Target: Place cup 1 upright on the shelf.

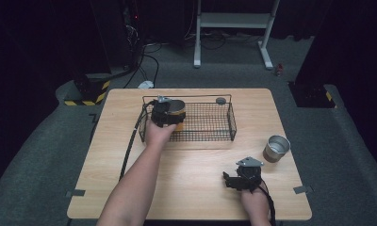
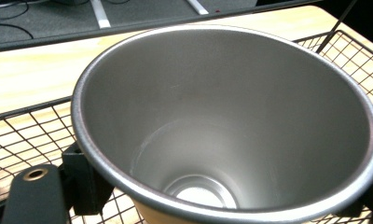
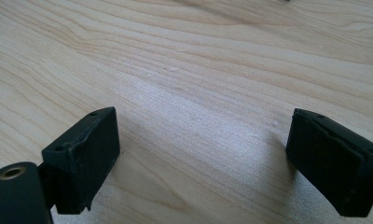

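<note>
A: Left gripper (image 1: 169,112)?
B: Clamping a steel cup (image 2: 222,126) by its sides; hovering over the left end of the wire basket (image 1: 232,123); cup upright, mouth facing the camera, nothing inside.

A: Right gripper (image 1: 233,181)?
B: Resting low over bare table (image 1: 191,174), near the front right; jaws standing wide apart, gripping nothing.

A: Remaining items?
B: Second steel cup (image 1: 276,148) standing upright right of the basket; small dark disc (image 1: 220,100) sitting at the basket's far rim.
</note>
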{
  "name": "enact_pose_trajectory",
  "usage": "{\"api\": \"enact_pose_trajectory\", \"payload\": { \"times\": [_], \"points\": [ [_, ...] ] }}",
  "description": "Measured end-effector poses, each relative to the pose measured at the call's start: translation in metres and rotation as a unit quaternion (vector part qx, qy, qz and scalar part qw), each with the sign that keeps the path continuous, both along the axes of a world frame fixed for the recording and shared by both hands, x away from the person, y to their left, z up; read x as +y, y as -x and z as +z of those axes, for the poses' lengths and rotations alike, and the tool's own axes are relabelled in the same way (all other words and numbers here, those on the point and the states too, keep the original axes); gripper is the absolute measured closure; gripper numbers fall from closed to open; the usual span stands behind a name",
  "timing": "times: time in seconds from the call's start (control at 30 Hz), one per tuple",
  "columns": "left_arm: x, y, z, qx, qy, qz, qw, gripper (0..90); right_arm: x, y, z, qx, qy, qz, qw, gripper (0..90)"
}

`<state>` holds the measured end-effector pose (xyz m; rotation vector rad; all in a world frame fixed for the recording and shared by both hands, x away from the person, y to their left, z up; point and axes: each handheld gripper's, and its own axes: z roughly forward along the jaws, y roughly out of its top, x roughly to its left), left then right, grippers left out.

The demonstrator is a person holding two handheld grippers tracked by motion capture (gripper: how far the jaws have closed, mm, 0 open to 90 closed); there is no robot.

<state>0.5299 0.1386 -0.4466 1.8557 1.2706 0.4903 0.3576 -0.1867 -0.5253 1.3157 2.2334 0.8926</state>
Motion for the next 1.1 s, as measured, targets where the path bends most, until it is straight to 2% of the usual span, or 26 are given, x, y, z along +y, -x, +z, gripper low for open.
{"api": "enact_pose_trajectory", "payload": {
  "times": [0.43,0.6,0.73,0.9,1.03,1.1],
  "points": [
    [0.001,-0.004,-0.006,0.021,-0.006,0.019,0.9996,15.3,0.0,0.001,0.0,0.002,-0.002,-0.003,1.0,9.6],
    [0.002,-0.006,-0.006,0.018,-0.007,0.021,0.9996,15.3,0.0,0.001,0.0,0.002,-0.001,-0.003,1.0,9.6],
    [0.002,-0.006,-0.007,0.023,-0.011,0.021,0.9995,15.3,0.0,0.001,0.0,0.002,-0.001,-0.003,1.0,9.6],
    [0.001,-0.005,-0.011,0.03,-0.028,0.013,0.9991,15.4,0.0,0.001,0.0,0.002,-0.002,-0.003,1.0,9.6],
    [0.001,-0.004,-0.013,0.026,-0.038,0.007,0.9989,15.3,0.0,0.001,0.0,0.002,-0.001,-0.003,1.0,9.6],
    [0.001,-0.003,-0.014,0.025,-0.036,0.007,0.999,15.4,0.001,0.001,0.0,0.003,-0.002,-0.004,1.0,9.6]
  ]
}}
